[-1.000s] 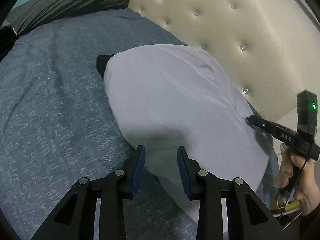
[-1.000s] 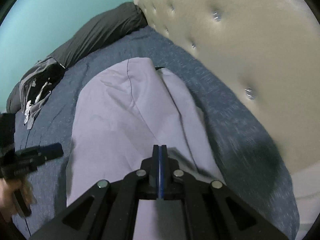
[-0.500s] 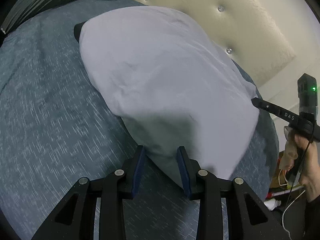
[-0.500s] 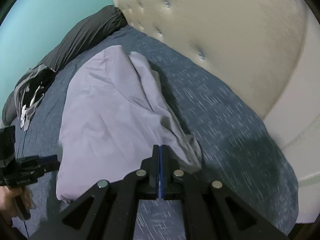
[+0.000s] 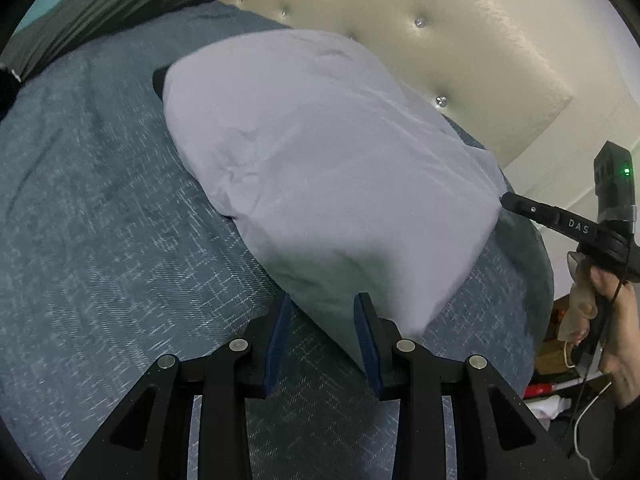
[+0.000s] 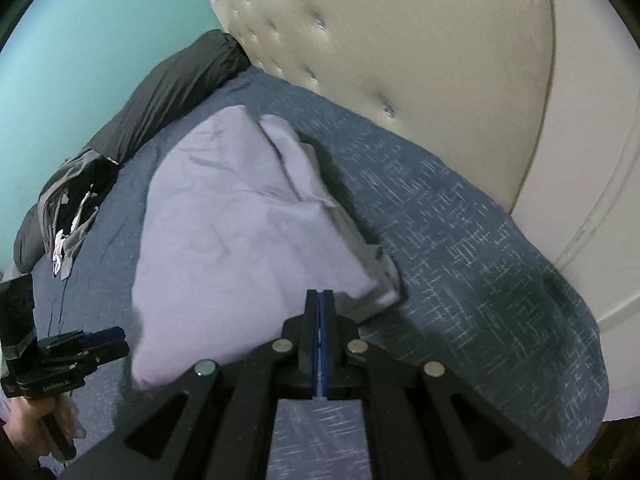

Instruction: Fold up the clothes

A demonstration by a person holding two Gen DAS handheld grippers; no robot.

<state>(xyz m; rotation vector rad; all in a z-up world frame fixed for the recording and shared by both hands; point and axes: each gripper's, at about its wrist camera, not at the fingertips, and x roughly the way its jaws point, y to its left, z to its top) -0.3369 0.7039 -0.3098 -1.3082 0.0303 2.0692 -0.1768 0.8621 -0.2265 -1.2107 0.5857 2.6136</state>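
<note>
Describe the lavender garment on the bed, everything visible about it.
The lavender garment is thin, softly creased cloth, lying mostly flat on the blue-grey bedspread near the tufted headboard. Its headboard-side edge is doubled over in a narrow fold. Something dark pokes out at its far corner. The right gripper looks shut at the near corner.

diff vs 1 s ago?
The right tongs have pulled back toward the near edge of the lavender garment, off its middle. They stay shut. The left tongs stay open over the garment's near corner. The garment still lies on the blue bedspread.
</note>
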